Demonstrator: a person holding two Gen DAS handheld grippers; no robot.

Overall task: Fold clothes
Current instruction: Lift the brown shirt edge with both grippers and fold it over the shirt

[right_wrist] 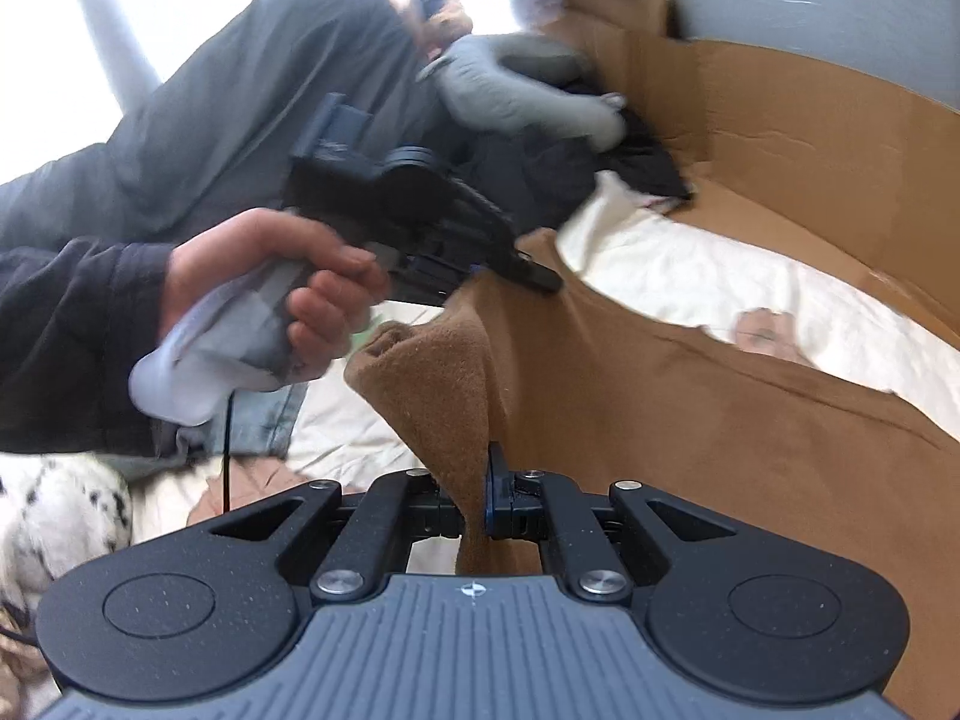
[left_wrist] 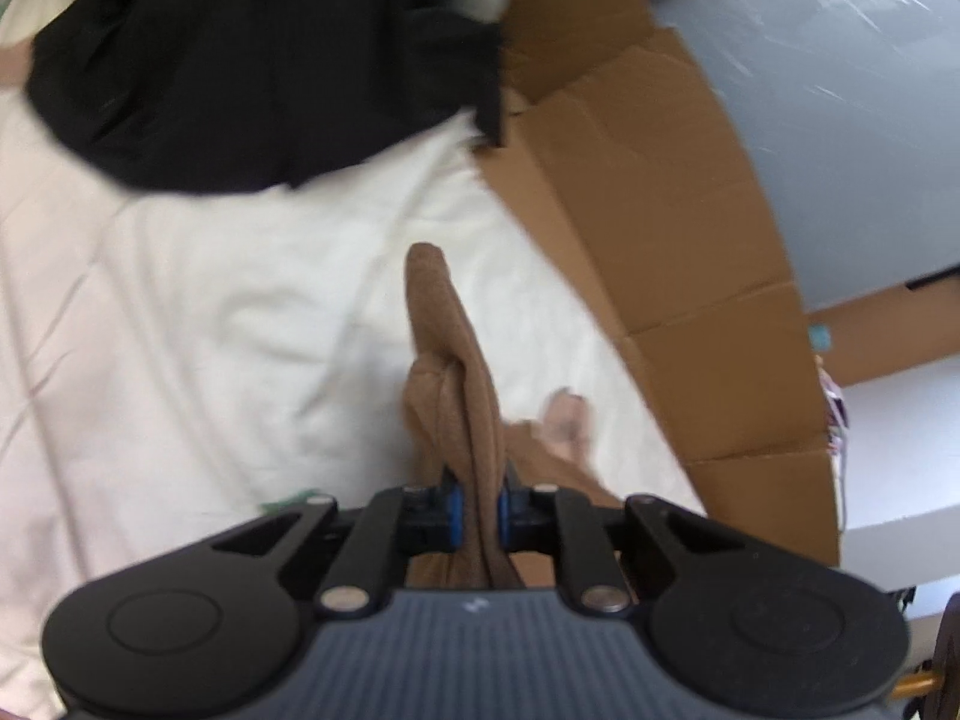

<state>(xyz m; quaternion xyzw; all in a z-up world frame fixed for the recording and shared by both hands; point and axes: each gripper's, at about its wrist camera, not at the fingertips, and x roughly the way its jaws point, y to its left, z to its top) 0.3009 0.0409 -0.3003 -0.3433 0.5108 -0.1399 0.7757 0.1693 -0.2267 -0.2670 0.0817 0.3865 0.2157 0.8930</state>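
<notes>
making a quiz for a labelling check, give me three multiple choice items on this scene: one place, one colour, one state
1. Where is the black garment?
A. on the white sheet, by the cardboard
B. in the left gripper
C. on the floor

2. What colour is the held cloth?
A. green
B. brown
C. red

3. The right gripper is:
A. open, empty
B. out of view
C. shut on the cloth

Key: 1 A, it lies on the sheet against the cardboard; 2 B, it is tan brown in both views; 3 C, its fingers pinch the cloth.
</notes>
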